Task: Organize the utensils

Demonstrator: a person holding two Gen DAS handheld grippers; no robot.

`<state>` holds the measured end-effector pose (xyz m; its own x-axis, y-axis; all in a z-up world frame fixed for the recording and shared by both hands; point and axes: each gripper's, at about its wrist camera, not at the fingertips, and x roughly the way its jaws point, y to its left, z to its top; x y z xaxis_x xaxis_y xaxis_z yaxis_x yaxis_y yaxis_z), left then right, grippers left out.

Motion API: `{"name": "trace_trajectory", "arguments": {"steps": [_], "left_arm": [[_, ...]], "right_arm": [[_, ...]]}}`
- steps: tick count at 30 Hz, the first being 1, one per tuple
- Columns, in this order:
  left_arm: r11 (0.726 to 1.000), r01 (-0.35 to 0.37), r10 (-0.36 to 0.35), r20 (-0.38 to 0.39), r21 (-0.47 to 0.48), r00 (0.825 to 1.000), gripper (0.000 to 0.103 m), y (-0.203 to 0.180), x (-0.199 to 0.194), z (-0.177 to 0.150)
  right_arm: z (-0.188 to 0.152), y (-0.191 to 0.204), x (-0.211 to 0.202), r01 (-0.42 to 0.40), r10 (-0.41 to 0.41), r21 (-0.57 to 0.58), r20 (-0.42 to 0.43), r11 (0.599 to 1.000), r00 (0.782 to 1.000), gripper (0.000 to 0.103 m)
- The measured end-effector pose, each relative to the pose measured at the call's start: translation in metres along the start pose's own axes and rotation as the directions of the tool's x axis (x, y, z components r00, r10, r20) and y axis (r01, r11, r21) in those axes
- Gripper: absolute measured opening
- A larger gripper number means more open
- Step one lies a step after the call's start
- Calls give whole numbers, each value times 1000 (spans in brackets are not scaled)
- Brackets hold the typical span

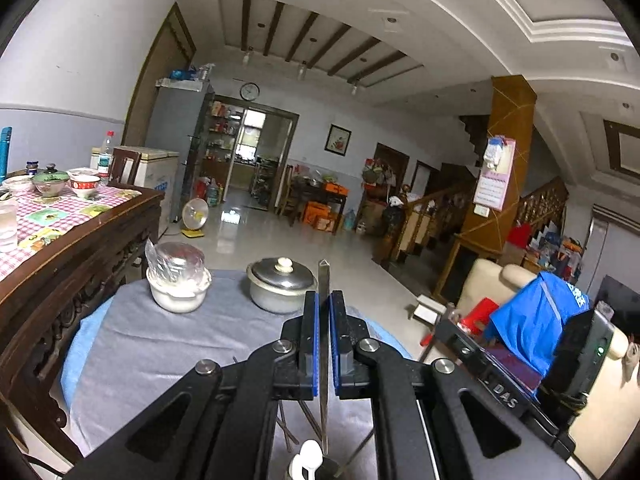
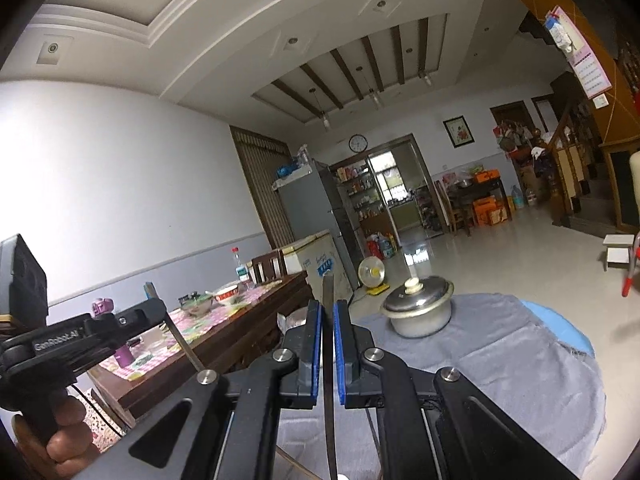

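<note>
Steel is what both claws carry: the left claw (image 1: pixel 324 300) is clamped on a thin, flat metal utensil handle (image 1: pixel 324 280), its pointed end poking up past the blue pads, while the shaft runs down between the jaws toward the bottom of the left wrist view. The right claw (image 2: pixel 329 308) is likewise pinched shut on a dark, flat metal strip (image 2: pixel 328 288) that stands almost upright and passes down out of the frame. Which kind of utensil each one is I cannot tell, since the working ends are hidden.

Both pieces hang above the worktop (image 1: pixel 160 344), which is draped in a grey cloth and carries a lidded metal pot (image 1: pixel 280 284) and a white bowl covered with plastic film (image 1: pixel 179 280). Low in the left wrist view a white spoon (image 1: pixel 310 456) and some wooden chopsticks (image 1: pixel 288 428) show, seemingly gathered in a holder that is mostly out of sight.

As a judgement, these handles are light, rigid and smooth, so they may pivot or slide between the pads if swung quickly. The hold looks to sit toward the handle end, leaving much of the length hanging below, and a slow, vertical lowering would suit that; a grip nearer the middle would swing less
</note>
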<state>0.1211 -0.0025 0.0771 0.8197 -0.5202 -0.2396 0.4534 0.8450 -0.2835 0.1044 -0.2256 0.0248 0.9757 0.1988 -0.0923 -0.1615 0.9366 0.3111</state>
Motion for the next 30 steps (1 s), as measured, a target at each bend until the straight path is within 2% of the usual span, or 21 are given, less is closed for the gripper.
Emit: {"name": "trace_trajectory", "arguments": {"steps": [7,14,21,30], "left_arm": [[1000,2,-2,-90,0,996,5,-5,12,-21],[999,-29,33,-146,31,989,5,-7,24,-33],[998,-48,55,-231,38,971,5,-5,37,-48],[998,-44,52,-298,33,953,5,-5,46,-59]], "right_arm": [[-14,-7,5,20,-20,0,-58,1000,998,7],[-26,-16,10,29,-28,7,-113,1000,993,7],[-33,-16,14,27,-24,17,-145,999,989,7],[-42,-22,22,38,-30,38,-196,999,980,7]]}}
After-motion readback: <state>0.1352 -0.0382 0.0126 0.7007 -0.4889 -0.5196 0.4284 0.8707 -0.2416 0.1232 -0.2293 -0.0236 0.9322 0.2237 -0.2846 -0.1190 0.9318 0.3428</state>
